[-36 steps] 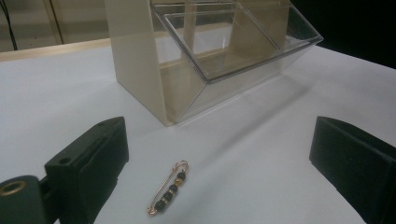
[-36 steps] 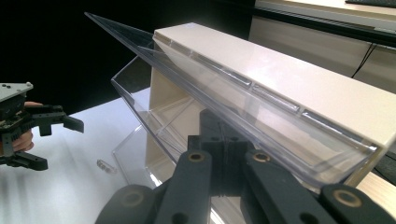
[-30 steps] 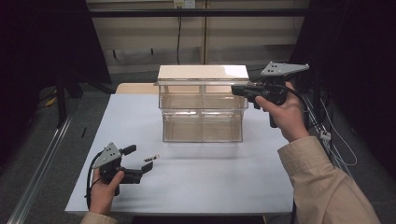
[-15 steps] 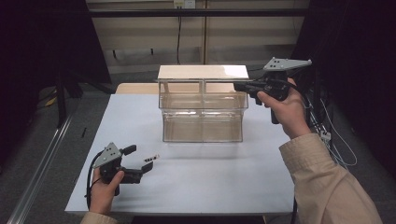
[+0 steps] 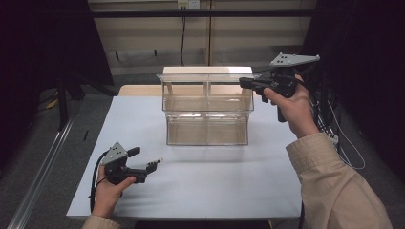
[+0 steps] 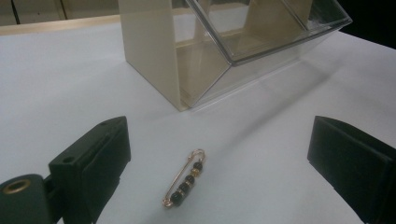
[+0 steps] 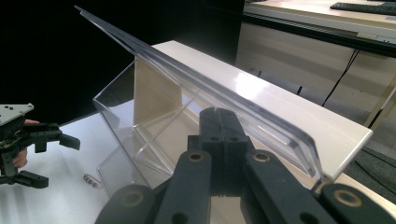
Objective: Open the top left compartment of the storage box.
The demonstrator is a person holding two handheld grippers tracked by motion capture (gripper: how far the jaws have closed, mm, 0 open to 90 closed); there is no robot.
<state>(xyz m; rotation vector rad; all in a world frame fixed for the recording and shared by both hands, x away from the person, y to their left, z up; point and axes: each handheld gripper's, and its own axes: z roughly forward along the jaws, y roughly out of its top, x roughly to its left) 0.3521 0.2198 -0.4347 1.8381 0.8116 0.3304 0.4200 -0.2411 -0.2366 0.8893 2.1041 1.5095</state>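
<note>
Your 2 tools at the clear box

Your right tool (image 7: 219,121), jaws closed, sits under the box's (image 5: 207,114) raised lid (image 7: 205,88) at upper right; your left tool (image 6: 219,158) spreads wide around the beaded pin (image 6: 184,179) on the desk (image 5: 215,186).

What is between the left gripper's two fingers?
A gold safety pin with black beads lies on the white table between the open fingers of the left gripper, untouched, in the left gripper view.

Beige sleeve (image 5: 334,186), black grippers w/ grey plates, brass-ringed screw holes, black cable.

The pin (image 6: 183,179) lies on the table (image 5: 205,191), before the clear box (image 5: 207,109).
</note>
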